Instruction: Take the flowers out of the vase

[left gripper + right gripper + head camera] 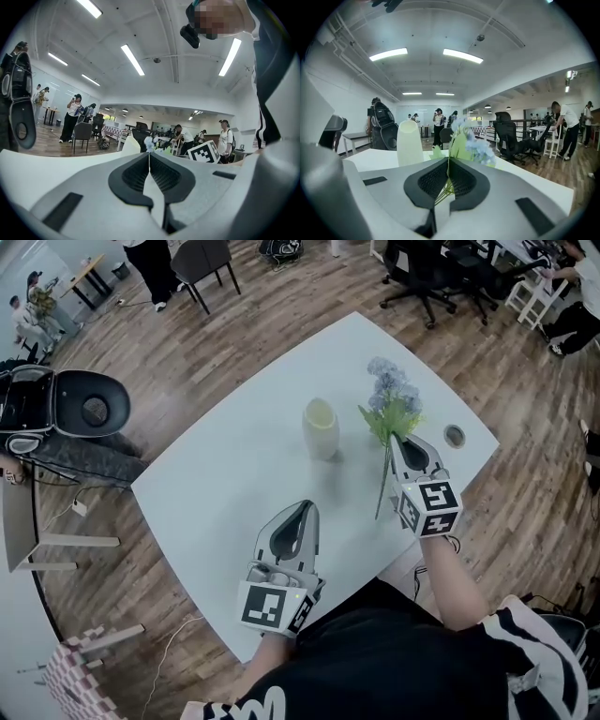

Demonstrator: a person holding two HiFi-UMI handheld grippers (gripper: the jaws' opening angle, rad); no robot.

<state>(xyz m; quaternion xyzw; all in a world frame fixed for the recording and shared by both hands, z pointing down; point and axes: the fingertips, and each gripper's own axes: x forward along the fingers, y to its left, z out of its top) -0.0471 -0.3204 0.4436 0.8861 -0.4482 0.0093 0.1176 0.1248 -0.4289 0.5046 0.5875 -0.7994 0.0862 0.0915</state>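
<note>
Clamping flowers (392, 404), right hand-held gripper (395, 441) near table (225, 474) edge; left hand-held gripper (305, 508) closed, empty

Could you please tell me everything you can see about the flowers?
The flowers are a small bunch, seemingly artificial: pale blue blossoms, light green leaves, thin green stems. They are out of the vase, to its right above the table, blossoms pointing away from the person. The right claw is shut on the stems, which trail back beneath it. Table contact is unclear.
</note>
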